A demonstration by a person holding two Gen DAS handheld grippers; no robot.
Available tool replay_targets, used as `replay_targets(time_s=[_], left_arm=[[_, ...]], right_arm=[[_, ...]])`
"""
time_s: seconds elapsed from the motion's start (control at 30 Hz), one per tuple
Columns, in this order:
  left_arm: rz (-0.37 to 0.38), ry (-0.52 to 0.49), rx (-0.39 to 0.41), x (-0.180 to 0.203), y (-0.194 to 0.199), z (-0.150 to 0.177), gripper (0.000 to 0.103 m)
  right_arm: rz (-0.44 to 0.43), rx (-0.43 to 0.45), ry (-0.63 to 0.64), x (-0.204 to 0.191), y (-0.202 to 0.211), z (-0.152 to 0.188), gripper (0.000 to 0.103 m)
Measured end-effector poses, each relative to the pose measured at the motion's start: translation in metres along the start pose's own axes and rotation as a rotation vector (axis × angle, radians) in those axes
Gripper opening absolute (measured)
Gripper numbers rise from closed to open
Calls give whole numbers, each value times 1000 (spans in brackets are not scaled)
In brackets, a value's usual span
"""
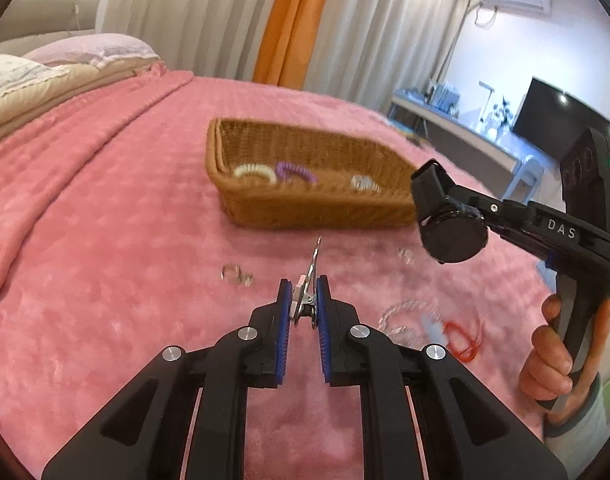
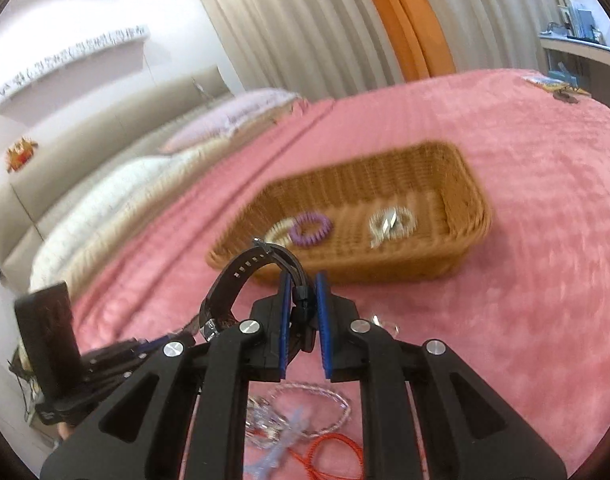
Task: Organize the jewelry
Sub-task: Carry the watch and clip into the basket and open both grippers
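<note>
Both hands are in the carrying step, each with a piece bound for the wicker basket (image 1: 305,184) that sits on the pink bedspread (image 1: 105,240). The left gripper (image 1: 304,300) has its jaws closed on a metal hair clip (image 1: 311,280), whose thin tip points up toward the basket. The right gripper (image 2: 303,308) has its jaws clamped on the strap of a black wristwatch (image 2: 245,280); from the left wrist view the watch face (image 1: 453,236) hangs just beside the basket's near corner.

In the basket lie a cream spiral hair tie (image 1: 255,174), a purple one (image 1: 295,172) and a pale bracelet (image 1: 365,184). Clear rings (image 1: 235,274), a beaded bracelet (image 2: 317,404) and a red cord (image 2: 333,452) are not yet gathered from the bedspread.

Next, I judge, each piece must be brought over the rim and released inside, clear of the wall.
</note>
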State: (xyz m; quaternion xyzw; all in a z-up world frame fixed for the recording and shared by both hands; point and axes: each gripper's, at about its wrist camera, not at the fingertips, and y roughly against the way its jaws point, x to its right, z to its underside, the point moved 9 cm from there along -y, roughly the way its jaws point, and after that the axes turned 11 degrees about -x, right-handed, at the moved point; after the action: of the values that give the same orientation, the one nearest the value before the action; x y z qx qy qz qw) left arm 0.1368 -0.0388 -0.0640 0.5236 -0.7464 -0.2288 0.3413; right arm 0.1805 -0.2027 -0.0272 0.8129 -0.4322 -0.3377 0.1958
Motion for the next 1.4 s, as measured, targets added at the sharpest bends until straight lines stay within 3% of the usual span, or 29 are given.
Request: replay_targets(time_s=[0.13,0.27,0.4,0.53,0.83,0.93,1.3,1.4], left_arm=[[-5,-35,65,15,25,-31,11],[-22,-75,118,32,38,-76,11],[-23,-70,126,35,21,-114,11],[-16,-46,95,28,-20,-137,11],[20,-13,-45,11,-98,-132,11],[0,-33,-79,9,-111,-127,11],[-12,-34,-126,1,-125,-119,11],[-1,-30,-116,2,-118,-118,22]], right_arm=[[0,70,2,-11,26,-27,11],[57,106,15,-14,38,-62,11],[119,110,6,-1,22,-92,11],[156,76,-32,24,-12,-111,11],[207,-62,-108,73,-85,-110,11],[215,-90,-106,78,-98,-104,11],[222,-142,-131,86,-113,-94,14],[163,-108,-164,87,-101,-97,24]])
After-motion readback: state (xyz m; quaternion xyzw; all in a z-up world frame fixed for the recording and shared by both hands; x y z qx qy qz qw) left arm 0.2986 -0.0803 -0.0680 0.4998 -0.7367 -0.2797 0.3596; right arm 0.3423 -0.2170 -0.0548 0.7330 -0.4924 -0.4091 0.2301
